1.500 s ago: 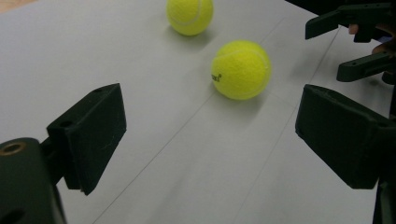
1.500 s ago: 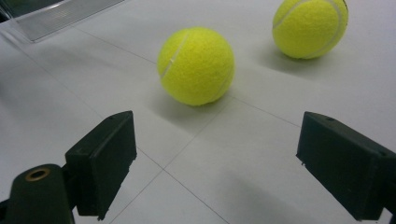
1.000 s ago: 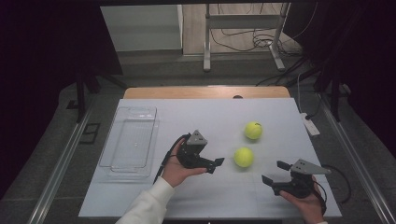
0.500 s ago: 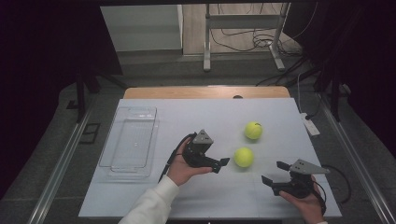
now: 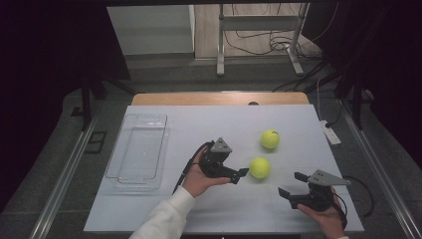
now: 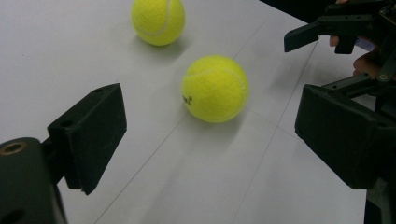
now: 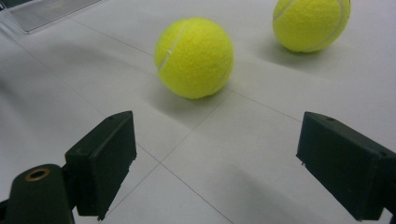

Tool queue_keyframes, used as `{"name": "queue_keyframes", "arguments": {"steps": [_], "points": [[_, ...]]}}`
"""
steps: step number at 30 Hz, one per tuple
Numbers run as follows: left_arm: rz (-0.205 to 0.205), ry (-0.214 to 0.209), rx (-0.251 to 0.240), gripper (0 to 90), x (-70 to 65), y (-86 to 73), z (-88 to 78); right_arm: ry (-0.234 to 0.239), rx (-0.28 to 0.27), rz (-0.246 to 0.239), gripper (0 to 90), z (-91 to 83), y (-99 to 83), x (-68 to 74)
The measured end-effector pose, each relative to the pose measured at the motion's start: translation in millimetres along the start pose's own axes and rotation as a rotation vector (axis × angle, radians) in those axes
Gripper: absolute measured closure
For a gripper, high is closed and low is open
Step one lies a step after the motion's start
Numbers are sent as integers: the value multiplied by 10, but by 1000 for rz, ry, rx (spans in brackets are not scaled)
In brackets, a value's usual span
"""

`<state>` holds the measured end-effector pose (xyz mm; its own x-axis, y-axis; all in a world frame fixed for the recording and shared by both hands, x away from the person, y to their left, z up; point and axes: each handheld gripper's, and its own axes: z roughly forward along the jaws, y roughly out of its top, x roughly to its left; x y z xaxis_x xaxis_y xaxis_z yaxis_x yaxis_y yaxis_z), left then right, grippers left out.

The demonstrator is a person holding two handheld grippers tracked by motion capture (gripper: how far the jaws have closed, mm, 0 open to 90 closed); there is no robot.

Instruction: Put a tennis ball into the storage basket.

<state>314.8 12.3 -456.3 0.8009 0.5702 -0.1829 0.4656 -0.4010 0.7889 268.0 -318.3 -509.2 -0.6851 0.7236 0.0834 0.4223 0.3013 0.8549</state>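
Two yellow tennis balls lie on the white table. The nearer ball [image 5: 260, 168] [image 6: 215, 88] [image 7: 194, 58] sits just ahead of my left gripper [image 5: 240, 175] [image 6: 212, 130], whose jaws stand open and empty, short of the ball. The farther ball [image 5: 269, 139] [image 6: 158, 21] [image 7: 310, 23] rests behind it. My right gripper [image 5: 291, 184] [image 7: 224, 158] is open and empty near the table's front right, pointing at the nearer ball from a distance. In the left gripper view the right gripper [image 6: 327, 37] shows at the top right.
A clear plastic tray [image 5: 142, 149] [image 7: 46, 11] lies empty on the left part of the table [image 5: 209, 124]. A white power strip [image 5: 330, 132] sits at the right edge. Cables trail from both grippers.
My left gripper has moved right, closer to the nearer ball. The right gripper and both balls have stayed put.
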Motion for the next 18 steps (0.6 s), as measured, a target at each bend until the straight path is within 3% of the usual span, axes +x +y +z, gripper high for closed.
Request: {"name": "queue_keyframes", "arguments": {"steps": [18], "points": [[2,-6,20,99,-25,46,142,4,1,-2,120,1,0,2]]}}
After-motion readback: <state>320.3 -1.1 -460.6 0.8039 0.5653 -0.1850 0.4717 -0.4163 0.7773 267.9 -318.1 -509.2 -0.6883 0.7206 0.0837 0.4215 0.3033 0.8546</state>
